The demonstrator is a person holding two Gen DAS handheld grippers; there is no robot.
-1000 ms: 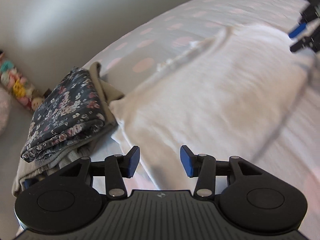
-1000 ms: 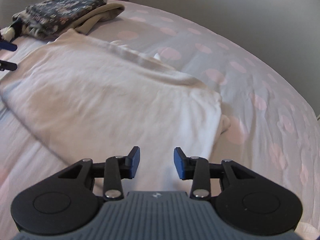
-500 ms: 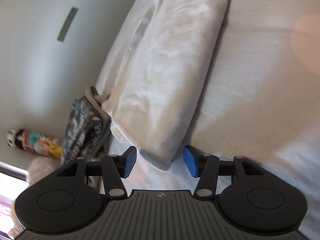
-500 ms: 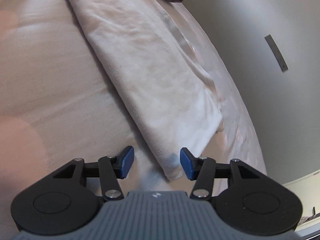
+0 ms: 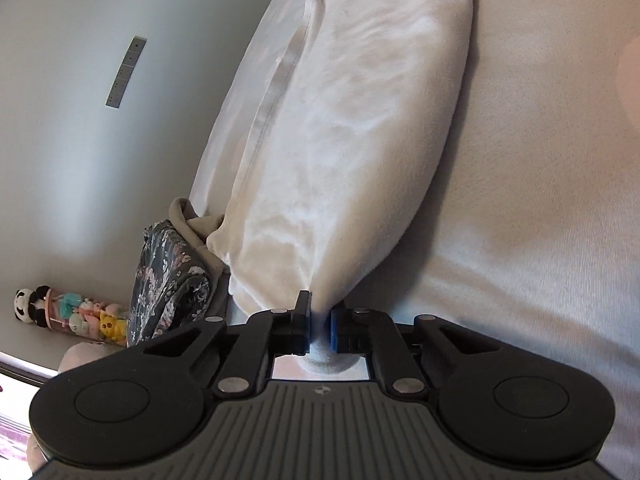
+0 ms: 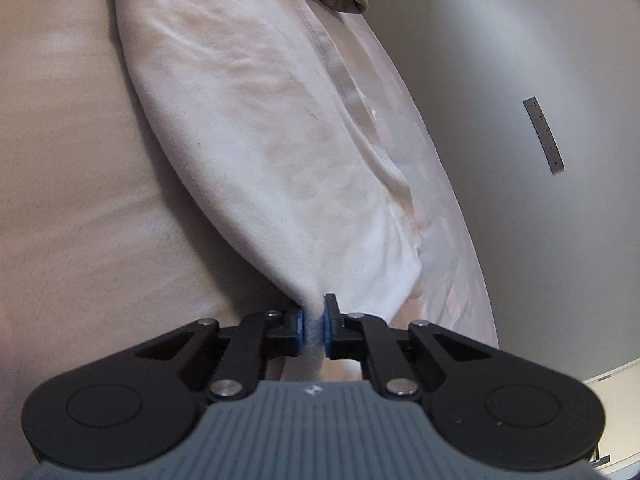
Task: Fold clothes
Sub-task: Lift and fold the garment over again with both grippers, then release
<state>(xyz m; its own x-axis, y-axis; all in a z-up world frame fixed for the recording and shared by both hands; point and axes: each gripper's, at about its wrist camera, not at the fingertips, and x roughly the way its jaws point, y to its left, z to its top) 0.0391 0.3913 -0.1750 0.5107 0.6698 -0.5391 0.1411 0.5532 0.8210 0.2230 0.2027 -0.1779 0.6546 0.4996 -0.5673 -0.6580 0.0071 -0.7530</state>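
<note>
You have a corner of the white garment (image 5: 340,152) pinched in each gripper: the left gripper (image 5: 319,326) has its jaws closing on a bunched tip of cloth that pokes through behind the blue pads (image 5: 306,334), and the right gripper (image 6: 313,326) is closing the same way on the other near corner, cloth squeezed between its pads (image 6: 298,330). The garment lies on the bed (image 5: 540,200) straight ahead of both tools, already folded into a long band — its long axis runs from one gripper to the other, so in each view it stretches away from your jaws toward the far end. A seam or hem strip (image 5: 276,92) runs along the edge nearer the wall (image 5: 80,120). Judge it as light, soft and limp: it will sag and drape wherever you do not support it, and the fleecy surface should not slip much in the pads. The corners you hold are the right place — keep both pinches on all the layers, or the under layer may drop when you lift. To the left of the left tool, just beyond the garment's end, sits a stack of folded clothes (image 5: 172,276); it appears at the far end in the right view, so keep the cloth from dragging over it.
</note>
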